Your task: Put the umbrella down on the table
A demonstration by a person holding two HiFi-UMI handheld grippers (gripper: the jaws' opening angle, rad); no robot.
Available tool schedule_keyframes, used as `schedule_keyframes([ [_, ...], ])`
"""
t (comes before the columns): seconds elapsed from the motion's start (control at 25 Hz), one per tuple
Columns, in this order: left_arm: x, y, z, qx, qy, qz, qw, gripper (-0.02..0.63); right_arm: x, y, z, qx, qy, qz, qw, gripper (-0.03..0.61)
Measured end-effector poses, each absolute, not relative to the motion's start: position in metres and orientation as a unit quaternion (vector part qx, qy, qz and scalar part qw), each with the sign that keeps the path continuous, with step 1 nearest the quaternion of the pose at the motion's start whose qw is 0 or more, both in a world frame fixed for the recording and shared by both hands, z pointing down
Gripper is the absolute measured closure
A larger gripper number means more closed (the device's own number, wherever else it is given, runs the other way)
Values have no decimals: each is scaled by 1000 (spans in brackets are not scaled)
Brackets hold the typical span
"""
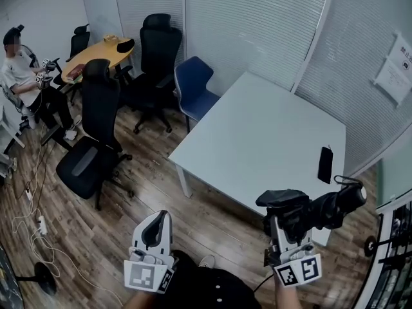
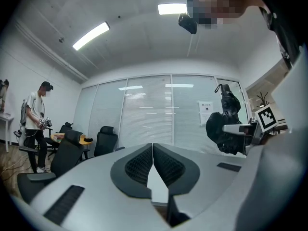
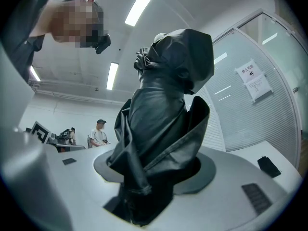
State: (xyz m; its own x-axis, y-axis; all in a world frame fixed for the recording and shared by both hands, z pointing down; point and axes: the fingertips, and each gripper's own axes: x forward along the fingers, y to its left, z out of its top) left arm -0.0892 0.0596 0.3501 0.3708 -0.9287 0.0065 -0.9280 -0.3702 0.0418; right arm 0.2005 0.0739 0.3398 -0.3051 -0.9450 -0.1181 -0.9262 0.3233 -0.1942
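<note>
I see the white table (image 1: 257, 134) filling the head view from the centre out toward 3 o'clock. The black folded umbrella (image 1: 335, 208) is at about 4 o'clock, by the table's near corner. It is carried in the right gripper (image 1: 291, 227), not lying on the tabletop. Those tongs stand fairly wide and clamp the bunched fabric; in the right gripper view the bundle rises from between the jaws toward 12 o'clock. In the head view its strapped end points to 2 o'clock, away from the tongs. My left gripper (image 1: 154, 227) is well apart from the umbrella, at its 9 o'clock, pads pressed together on nothing. A dark phone (image 1: 325, 164) lies on the table at the umbrella's 12 o'clock.
</note>
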Motion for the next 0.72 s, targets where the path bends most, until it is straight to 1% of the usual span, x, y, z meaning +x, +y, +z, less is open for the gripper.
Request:
schedule_keyframes([
  [0.36,-97,57,361,822,-569,2,26,595,201,67,354,-581,805,-54,102,318],
  [0.72,-89,12,362,838,-545,-4,28,595,200,39,352,-594,798,-48,91,318],
])
